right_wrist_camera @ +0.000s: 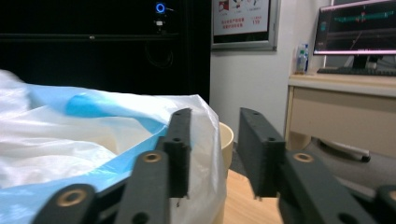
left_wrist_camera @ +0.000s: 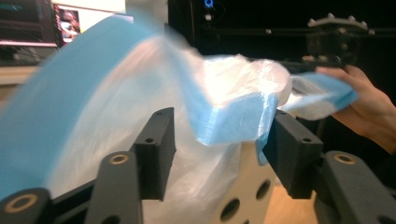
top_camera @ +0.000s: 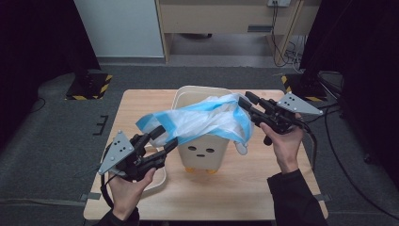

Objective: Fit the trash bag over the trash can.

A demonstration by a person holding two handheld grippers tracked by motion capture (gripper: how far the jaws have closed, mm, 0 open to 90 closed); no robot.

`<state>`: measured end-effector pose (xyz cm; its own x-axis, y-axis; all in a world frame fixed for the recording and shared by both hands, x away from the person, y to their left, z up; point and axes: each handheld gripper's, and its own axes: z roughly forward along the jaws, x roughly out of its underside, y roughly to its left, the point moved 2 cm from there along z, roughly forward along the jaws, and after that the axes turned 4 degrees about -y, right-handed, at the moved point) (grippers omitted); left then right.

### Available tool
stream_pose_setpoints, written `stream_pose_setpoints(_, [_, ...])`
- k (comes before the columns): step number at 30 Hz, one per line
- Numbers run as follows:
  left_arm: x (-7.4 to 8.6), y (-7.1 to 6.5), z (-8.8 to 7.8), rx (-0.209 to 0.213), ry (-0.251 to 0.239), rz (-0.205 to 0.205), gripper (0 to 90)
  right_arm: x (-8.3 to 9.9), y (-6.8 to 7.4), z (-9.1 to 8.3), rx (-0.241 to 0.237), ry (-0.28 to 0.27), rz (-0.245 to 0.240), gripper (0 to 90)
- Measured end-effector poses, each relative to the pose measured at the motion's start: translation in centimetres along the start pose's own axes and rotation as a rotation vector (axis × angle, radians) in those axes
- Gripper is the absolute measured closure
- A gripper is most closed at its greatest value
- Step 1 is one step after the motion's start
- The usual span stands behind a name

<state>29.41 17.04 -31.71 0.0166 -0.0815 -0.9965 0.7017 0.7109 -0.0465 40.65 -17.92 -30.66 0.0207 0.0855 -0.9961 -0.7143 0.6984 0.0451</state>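
A cream bin (top_camera: 205,151) with a small face on its front stands in the middle of the wooden table (top_camera: 141,103). A thin white and blue plastic bag (top_camera: 207,117) is draped over its top and spreads toward both hands. My left gripper (top_camera: 167,136) is at the bag's near left edge. In the left gripper view its jaws (left_wrist_camera: 215,140) stand apart with a blue fold of the bag (left_wrist_camera: 233,93) hanging between them, not pinched. My right gripper (top_camera: 245,99) is at the bag's far right edge. Its jaws (right_wrist_camera: 212,149) are open with an empty gap, and the bag (right_wrist_camera: 93,135) lies against the outside of one jaw.
A cream lid or tray (top_camera: 157,181) lies on the table under my left hand. The bin's rim (right_wrist_camera: 226,140) shows just past the right gripper's jaws. Two black stands with yellow-striped bases (top_camera: 89,84) (top_camera: 301,84) flank the table's far corners. A desk with a monitor (right_wrist_camera: 355,32) stands beyond.
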Motion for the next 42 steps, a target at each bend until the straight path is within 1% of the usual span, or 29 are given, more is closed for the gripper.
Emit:
stream_pose_setpoints(1, [-0.2,0.1,0.0,-0.006,-0.011,-0.01,42.2,-0.3,0.0,-0.2,-0.005,-0.004,-0.008,56.2])
stream_pose_setpoints(3, [-0.5,0.4,0.1,-0.003,-0.027,-0.032,41.5,-0.8,0.2,-0.7,-0.017,-0.016,-0.002,51.9])
stream_pose_setpoints(4, [-0.6,0.5,0.3,0.0,-0.03,-0.04,41.5,-1.0,0.3,-0.9,-0.028,-0.025,-0.012,49.7])
stream_pose_setpoints(8, [-1.0,0.5,0.7,0.016,-0.052,-0.07,42.2,-1.9,1.0,-2.0,-0.065,-0.041,-0.007,44.0])
stream_pose_setpoints(11, [-1.6,0.4,0.8,0.024,-0.074,-0.082,42.5,-2.1,1.8,-2.8,-0.111,-0.037,0.005,40.9])
stream_pose_setpoints(13, [-2.1,0.4,0.8,0.021,-0.084,-0.07,42.5,-2.1,2.4,-3.3,-0.134,-0.036,0.006,38.8])
stream_pose_setpoints(14, [-2.4,0.4,0.7,0.019,-0.095,-0.072,42.3,-2.1,2.7,-3.5,-0.146,-0.038,0.007,37.5])
stream_pose_setpoints(16, [-3.0,0.4,0.7,0.015,-0.108,-0.064,41.9,-2.0,3.4,-3.8,-0.17,-0.034,0.011,36.1])
stream_pose_setpoints(17, [-3.2,0.4,0.6,0.01,-0.112,-0.059,41.5,-1.9,3.7,-3.9,-0.179,-0.028,0.015,34.5])
stream_pose_setpoints(19, [-3.5,0.4,0.6,0.001,-0.115,-0.054,40.8,-1.4,4.3,-3.9,-0.184,0.003,0.004,34.0])
stream_pose_setpoints(21, [-3.6,0.4,0.7,-0.008,-0.115,-0.054,40.2,-0.8,4.4,-3.7,-0.172,0.037,-0.005,35.6])
stream_pose_setpoints(22, [-3.6,0.5,0.8,-0.009,-0.115,-0.06,39.7,-0.4,4.3,-3.7,-0.16,0.056,-0.016,39.0])
stream_pose_setpoints(23, [-3.6,0.7,0.9,-0.013,-0.113,-0.063,39.5,0.0,4.2,-3.7,-0.155,0.075,-0.019,45.0])
stream_pose_setpoints(24, [-3.6,0.8,1.0,-0.019,-0.112,-0.068,39.5,0.4,4.1,-3.7,-0.149,0.079,-0.018,51.0])
stream_pose_setpoints(26, [-3.5,1.2,1.4,-0.019,-0.114,-0.095,39.6,0.8,3.8,-3.9,-0.159,0.083,0.001,64.8])
stream_pose_setpoints(28, [-3.4,1.4,1.8,0.003,-0.112,-0.12,44.0,1.0,3.6,-4.2,-0.163,0.091,-0.009,70.3])
stream_pose_setpoints(30, [-3.1,1.2,2.2,0.034,-0.098,-0.133,50.9,1.0,3.7,-4.4,-0.176,0.094,-0.002,71.1])
stream_pose_setpoints(31, [-2.9,1.0,2.3,0.049,-0.088,-0.131,55.8,1.0,3.8,-4.5,-0.183,0.101,-0.002,71.3])
stream_pose_setpoints(34, [-2.2,0.5,2.6,0.081,-0.059,-0.12,70.9,1.2,3.9,-4.5,-0.18,0.114,-0.012,71.2])
stream_pose_setpoints(35, [-1.9,0.3,2.6,0.09,-0.05,-0.118,75.9,1.3,3.9,-4.5,-0.179,0.118,-0.014,71.1])
stream_pose_setpoints(37, [-1.4,0.2,2.4,0.095,-0.029,-0.107,84.8,1.5,3.9,-4.5,-0.173,0.13,-0.019,71.0])
stream_pose_setpoints(39, [-1.0,-0.1,1.9,0.097,-0.02,-0.102,89.3,1.8,3.9,-4.5,-0.159,0.141,-0.025,71.8])
stream_pose_setpoints(42, [0.0,-0.7,1.1,0.106,0.012,-0.09,89.7,2.2,3.6,-4.7,-0.133,0.158,-0.035,74.1])
